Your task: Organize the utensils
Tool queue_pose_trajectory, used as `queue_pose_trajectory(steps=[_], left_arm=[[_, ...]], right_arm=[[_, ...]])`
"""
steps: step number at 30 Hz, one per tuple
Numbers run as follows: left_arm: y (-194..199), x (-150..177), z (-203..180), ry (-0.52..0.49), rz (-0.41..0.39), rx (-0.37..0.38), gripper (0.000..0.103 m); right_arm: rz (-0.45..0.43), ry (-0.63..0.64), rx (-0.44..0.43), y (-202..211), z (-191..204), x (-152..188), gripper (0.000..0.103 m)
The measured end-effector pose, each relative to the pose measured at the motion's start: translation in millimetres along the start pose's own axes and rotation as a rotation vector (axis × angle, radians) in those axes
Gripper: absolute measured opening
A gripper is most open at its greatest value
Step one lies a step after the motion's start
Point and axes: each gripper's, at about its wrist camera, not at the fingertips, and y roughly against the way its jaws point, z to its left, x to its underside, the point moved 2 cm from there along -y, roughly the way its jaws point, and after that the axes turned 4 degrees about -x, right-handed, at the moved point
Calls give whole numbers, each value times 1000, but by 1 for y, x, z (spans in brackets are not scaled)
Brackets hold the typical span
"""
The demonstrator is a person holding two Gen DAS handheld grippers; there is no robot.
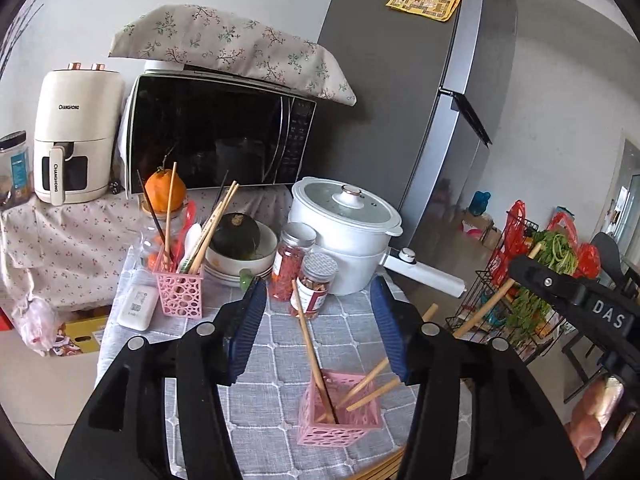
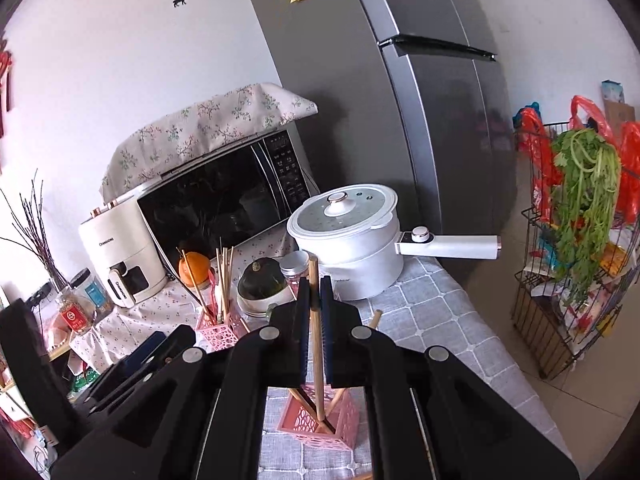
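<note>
A tall grey refrigerator (image 1: 404,92), smooth and matte, is seen at twelve to one o'clock in the left wrist view. A boxy black-glass microwave (image 1: 216,140) draped with a floral cloth is set at eleven o'clock, and a rounded cream air fryer (image 1: 76,136) at ten o'clock. A white round electric pot (image 1: 344,232) with a domed lid and a straight handle is placed on the grey quilted tablecloth (image 1: 272,340), stitched in a square grid.

Two square pink plastic holders with perforated walls are seen on the cloth. The far pink holder (image 1: 181,292), at ten o'clock, is filled with slim wooden chopsticks and a white spoon. The near pink holder (image 1: 340,412), at six o'clock in the left wrist view, contains several bamboo chopsticks leaning outward.

The left gripper (image 1: 318,320) is spread wide, its ribbed blue pads (image 1: 250,320) well apart above the near holder, with nothing gripped. The right gripper (image 2: 315,304) is clenched on a round bamboo chopstick (image 2: 316,344), held nearly upright, its lower end reaching inside the near holder.
</note>
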Motion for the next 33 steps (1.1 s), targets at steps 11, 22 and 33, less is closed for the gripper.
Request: queue_pose_trajectory(steps=[11,22,33], left_arm=[[23,4,-2,-13,-4,-86,63],[49,25,-16,-119,3,-142,83],[52,41,-21,-173,64,-150,96]], right_arm=[[32,103,165,3,10,24,29],[55,112,241,35,-2,61,57],[21,-12,320,65,-35,85,96]])
